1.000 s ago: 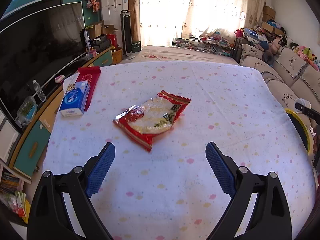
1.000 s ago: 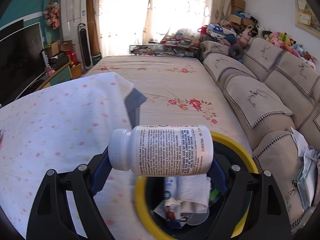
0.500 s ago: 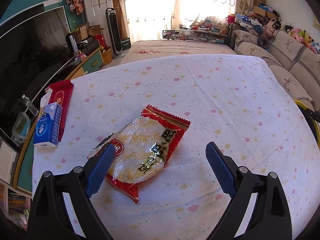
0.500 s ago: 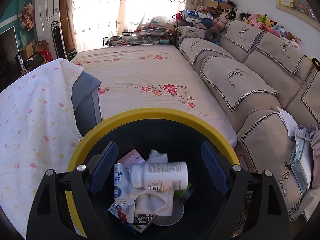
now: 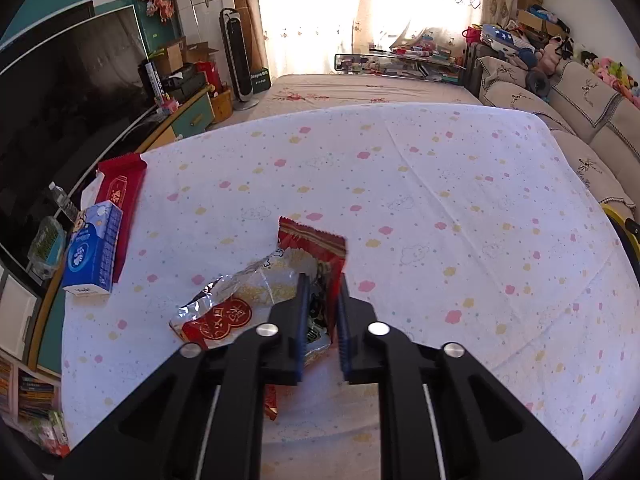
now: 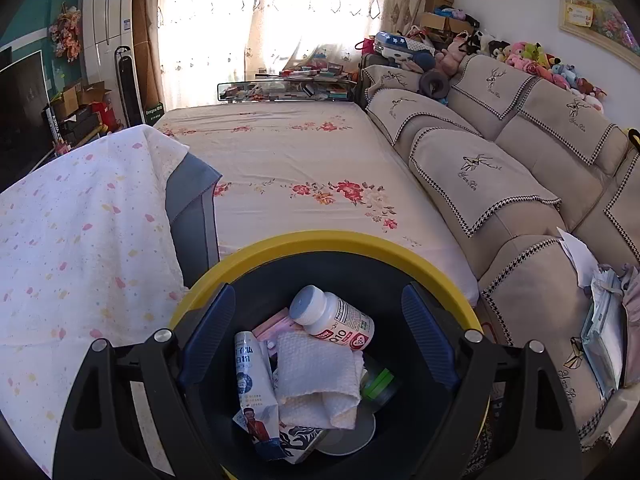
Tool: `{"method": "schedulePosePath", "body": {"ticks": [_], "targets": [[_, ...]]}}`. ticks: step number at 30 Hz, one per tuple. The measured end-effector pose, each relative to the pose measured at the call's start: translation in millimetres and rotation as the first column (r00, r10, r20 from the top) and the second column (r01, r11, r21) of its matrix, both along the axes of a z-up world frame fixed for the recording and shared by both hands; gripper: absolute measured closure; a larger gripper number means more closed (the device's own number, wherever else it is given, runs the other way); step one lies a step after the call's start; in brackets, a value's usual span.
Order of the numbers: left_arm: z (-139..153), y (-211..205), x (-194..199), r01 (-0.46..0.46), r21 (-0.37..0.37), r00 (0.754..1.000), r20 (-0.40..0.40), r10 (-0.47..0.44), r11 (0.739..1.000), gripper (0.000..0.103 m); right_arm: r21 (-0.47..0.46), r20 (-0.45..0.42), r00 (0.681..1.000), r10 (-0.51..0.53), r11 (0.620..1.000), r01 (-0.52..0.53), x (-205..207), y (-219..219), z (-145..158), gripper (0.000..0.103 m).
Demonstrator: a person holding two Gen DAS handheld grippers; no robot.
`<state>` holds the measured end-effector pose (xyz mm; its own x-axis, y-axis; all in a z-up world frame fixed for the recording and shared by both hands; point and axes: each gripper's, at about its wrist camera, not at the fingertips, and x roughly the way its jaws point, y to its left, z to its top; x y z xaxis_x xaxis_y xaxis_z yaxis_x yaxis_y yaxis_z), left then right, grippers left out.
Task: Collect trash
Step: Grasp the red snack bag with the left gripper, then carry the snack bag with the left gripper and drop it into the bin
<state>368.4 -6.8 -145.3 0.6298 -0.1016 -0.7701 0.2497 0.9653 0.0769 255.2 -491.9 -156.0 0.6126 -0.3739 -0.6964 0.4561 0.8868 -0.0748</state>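
Note:
In the left wrist view my left gripper (image 5: pixel 322 300) is shut on a red and clear snack bag (image 5: pixel 256 292) that lies crumpled on the spotted tablecloth (image 5: pixel 420 200). In the right wrist view my right gripper (image 6: pixel 318 328) is open and empty above a black bin with a yellow rim (image 6: pixel 336 240). A white pill bottle (image 6: pixel 332 316) lies inside the bin on a paper towel (image 6: pixel 316 376), a milk carton (image 6: pixel 254 384) and other trash.
A blue tissue pack (image 5: pixel 94 248) and a red packet (image 5: pixel 120 192) lie at the table's left edge. The bin's rim (image 5: pixel 622 224) shows at the table's right edge. A sofa (image 6: pixel 500 184) stands right of the bin. A TV (image 5: pixel 60 92) is at left.
My left gripper moved in and shut on the snack bag. My right gripper let the pill bottle go, and it fell into the bin and rolled to rest.

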Motion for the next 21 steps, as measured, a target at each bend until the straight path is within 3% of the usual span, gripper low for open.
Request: {"method": "schedulePosePath", "body": {"ticks": [2,7,13,17,21], "targets": [[5,-4,-5,0.010,0.009,1.000,0.024,-0.010,1.000,0.100,0.002,0.012,1.000,0.004,1.000,-0.004,-5,1,4,0.022],[29,-19,-25,0.035,-0.006,0.997,0.071,-0.035,0.999,0.100,0.000,0.062,0.998,0.012,1.000,-0.012,-23,4,21,0.022],[67,-80,-59,0.167,-0.042,0.980,0.121,-0.161,0.985,0.100,-0.023,0.120,0.993,0.020,1.000,-0.017,-54,5,42,0.022],[85,-139,-77,0.275,-0.082,0.956,0.133,-0.263,0.958,0.100,-0.025,0.146,0.989,0.020,1.000,-0.016,-76,-2,50,0.022],[96,-210,-94,0.395,-0.122,0.915,0.138,-0.378,0.911,0.100,-0.028,0.177,0.984,0.003,1.000,0.002,-101,-17,57,0.022]]}}
